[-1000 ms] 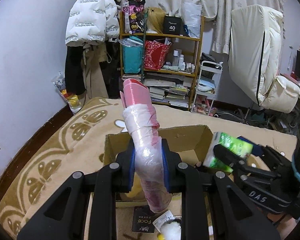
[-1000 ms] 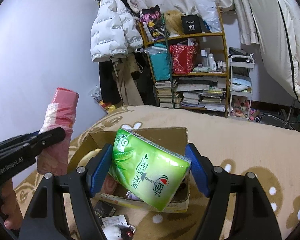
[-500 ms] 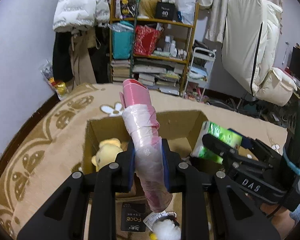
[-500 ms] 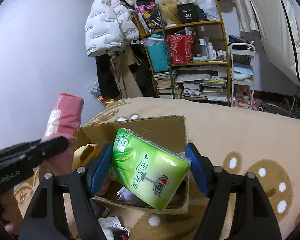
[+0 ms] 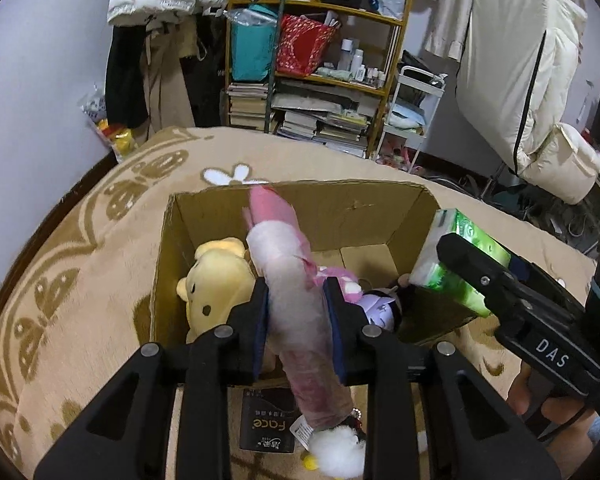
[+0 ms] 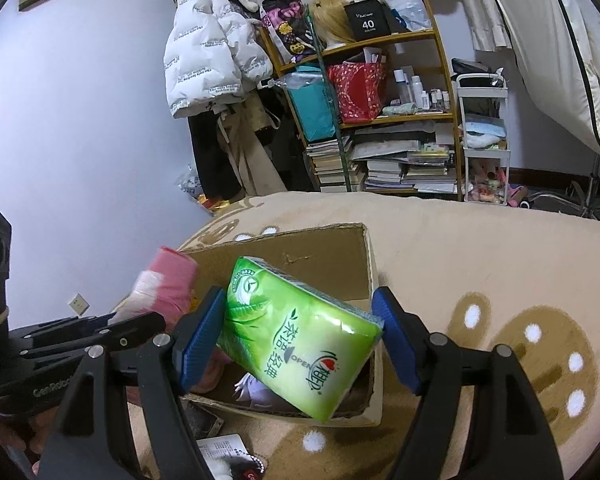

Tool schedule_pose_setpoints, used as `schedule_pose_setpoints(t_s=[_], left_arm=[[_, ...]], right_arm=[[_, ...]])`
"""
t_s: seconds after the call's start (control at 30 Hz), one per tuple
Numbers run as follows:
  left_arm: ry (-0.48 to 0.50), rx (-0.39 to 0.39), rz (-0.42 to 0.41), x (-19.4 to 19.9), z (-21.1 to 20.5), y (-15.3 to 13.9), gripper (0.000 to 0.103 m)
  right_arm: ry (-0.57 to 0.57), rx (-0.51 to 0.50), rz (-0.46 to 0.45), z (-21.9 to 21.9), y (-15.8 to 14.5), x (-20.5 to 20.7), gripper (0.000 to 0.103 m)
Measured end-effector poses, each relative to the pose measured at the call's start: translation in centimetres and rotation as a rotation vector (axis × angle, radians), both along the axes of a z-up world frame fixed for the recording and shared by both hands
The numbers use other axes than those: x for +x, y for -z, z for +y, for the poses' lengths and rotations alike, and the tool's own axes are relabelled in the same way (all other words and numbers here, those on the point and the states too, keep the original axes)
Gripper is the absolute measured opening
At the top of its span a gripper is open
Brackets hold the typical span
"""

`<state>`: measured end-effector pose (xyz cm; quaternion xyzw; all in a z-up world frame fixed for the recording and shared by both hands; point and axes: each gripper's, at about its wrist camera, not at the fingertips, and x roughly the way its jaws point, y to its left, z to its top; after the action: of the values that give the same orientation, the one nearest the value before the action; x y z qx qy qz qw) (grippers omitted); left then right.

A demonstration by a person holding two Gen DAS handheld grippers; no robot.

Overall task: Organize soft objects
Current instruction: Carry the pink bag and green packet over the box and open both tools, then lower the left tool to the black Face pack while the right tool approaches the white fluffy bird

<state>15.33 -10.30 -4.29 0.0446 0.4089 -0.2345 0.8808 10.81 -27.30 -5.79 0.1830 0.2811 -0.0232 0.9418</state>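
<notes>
My left gripper is shut on a pink roll wrapped in clear plastic, held tilted over the open cardboard box. A yellow plush bear and a purple doll lie inside the box. My right gripper is shut on a green tissue pack, held above the box's right side. The pack also shows in the left wrist view, and the pink roll in the right wrist view.
The box stands on a beige patterned carpet. A black "face" packet and a white fluffy toy lie in front of the box. A cluttered shelf, hanging coats and a white cart stand at the back wall.
Both grippers have moved forward and tilted down over the box. The pink roll now points into the box, and the plush bear and doll inside have come into view.
</notes>
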Motion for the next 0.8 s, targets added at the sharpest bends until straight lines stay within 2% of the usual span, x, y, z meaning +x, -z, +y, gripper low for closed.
schedule_pose_setpoints(t_s=[0.1,0.23,0.4,0.43,0.53,0.63,0.8], left_arm=[[-0.005,0.008,-0.01,-0.1,0.1,-0.1,0.03],[-0.007,0.016,-0.028,-0.5,0.0,-0.4,0.054],[0.004,0.062,-0.046,-1.0,-0.3,-0.5,0.061],[0.003,0.069,-0.042,-1.1,-0.3,-0.4,0.066],[-0.002,0.07,-0.022,-1.3,0.0,-0.3,0.07],[-0.024,0.092,-0.023,-1.7,0.3,-0.6,0.079],[-0.049,0.097,-0.043,-2.8,1.6,-1.5,0.089]], right_arm=[[-0.005,0.003,-0.003,0.1,0.0,0.0,0.08],[-0.009,0.003,0.001,0.2,0.2,0.0,0.08],[-0.014,0.013,0.001,0.3,0.2,0.0,0.081],[-0.015,0.014,0.001,0.3,0.1,0.0,0.084],[-0.04,0.0,-0.012,0.4,-0.4,-0.2,0.092],[-0.037,-0.019,-0.019,0.5,-1.1,-0.8,0.099],[-0.028,-0.033,-0.035,1.0,-2.6,-2.5,0.103]])
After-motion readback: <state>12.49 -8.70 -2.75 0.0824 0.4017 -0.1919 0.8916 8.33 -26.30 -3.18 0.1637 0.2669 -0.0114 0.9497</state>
